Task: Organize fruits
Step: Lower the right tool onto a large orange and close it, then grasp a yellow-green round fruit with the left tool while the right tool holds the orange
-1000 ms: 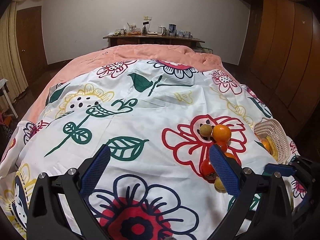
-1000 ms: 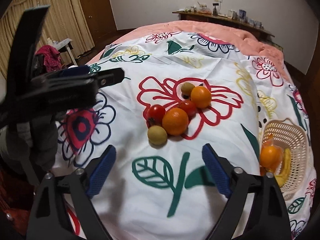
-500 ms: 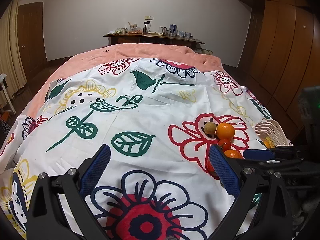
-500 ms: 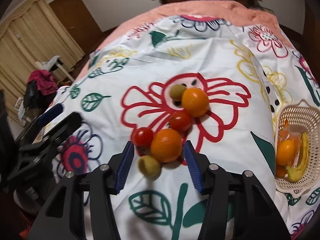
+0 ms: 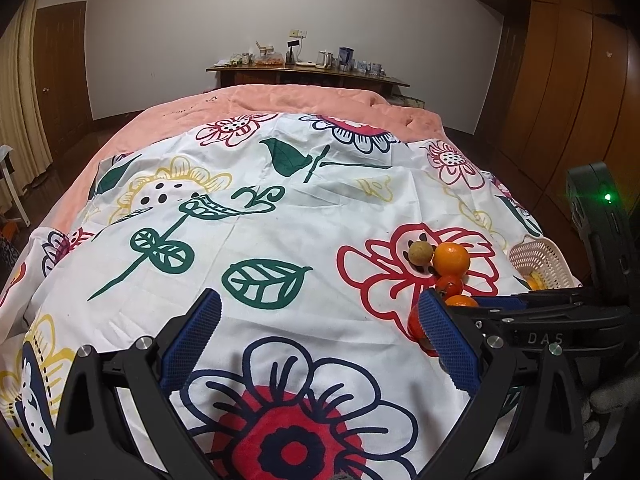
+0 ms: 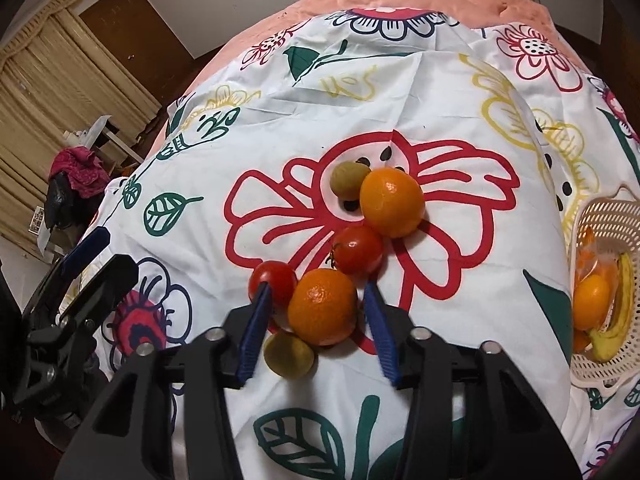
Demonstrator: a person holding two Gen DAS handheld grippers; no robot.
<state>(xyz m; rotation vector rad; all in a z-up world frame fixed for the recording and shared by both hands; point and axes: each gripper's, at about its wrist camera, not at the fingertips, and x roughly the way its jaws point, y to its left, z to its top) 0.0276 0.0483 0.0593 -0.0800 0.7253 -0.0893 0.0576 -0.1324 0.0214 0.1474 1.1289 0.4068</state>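
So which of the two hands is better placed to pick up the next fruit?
The right gripper: its open fingers already sit either side of the near orange. The left gripper hangs open over bare cloth.

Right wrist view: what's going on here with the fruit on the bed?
A person is sorting fruit on a floral bedsheet. The right hand-held gripper has its fingers on either side of the nearest orange, with gaps showing, so not gripped yet. The left hand-held gripper hangs open and empty. Five other fruits lie loose nearby, and a basket at the right already holds some fruit.
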